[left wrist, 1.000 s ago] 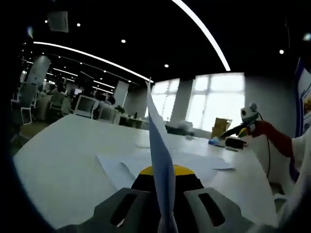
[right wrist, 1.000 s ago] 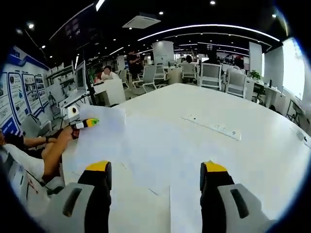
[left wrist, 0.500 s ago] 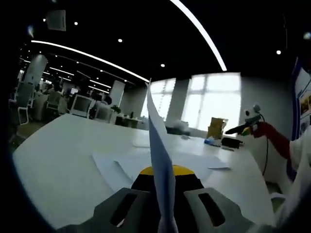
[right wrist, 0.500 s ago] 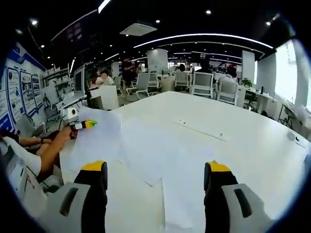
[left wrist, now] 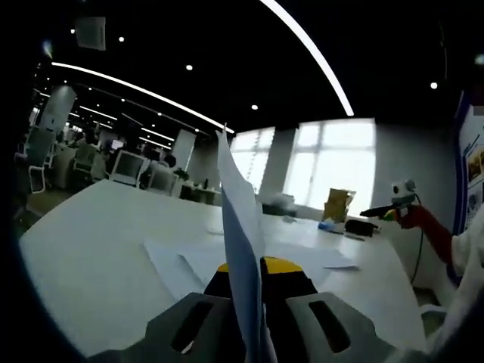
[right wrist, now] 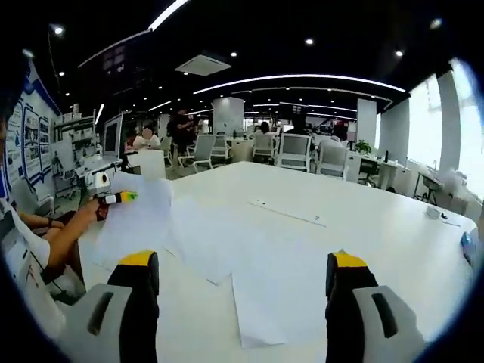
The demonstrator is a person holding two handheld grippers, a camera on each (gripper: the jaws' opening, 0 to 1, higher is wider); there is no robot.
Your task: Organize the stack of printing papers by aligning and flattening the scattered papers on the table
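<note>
While the left tongs (left wrist: 253,276) clamp an upright white paper sheet (left wrist: 238,219), the right tongs (right wrist: 242,274) gape above scattered white papers (right wrist: 257,280) on the white table (right wrist: 363,227).

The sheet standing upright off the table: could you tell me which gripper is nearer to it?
Left. The left gripper is shut on that sheet; the right gripper hangs open, apart, above the flat papers.

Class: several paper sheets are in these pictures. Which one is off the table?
The sheet clamped in the left hand-held gripper, standing upright on edge; the other sheets lie flat on the white table.
</note>
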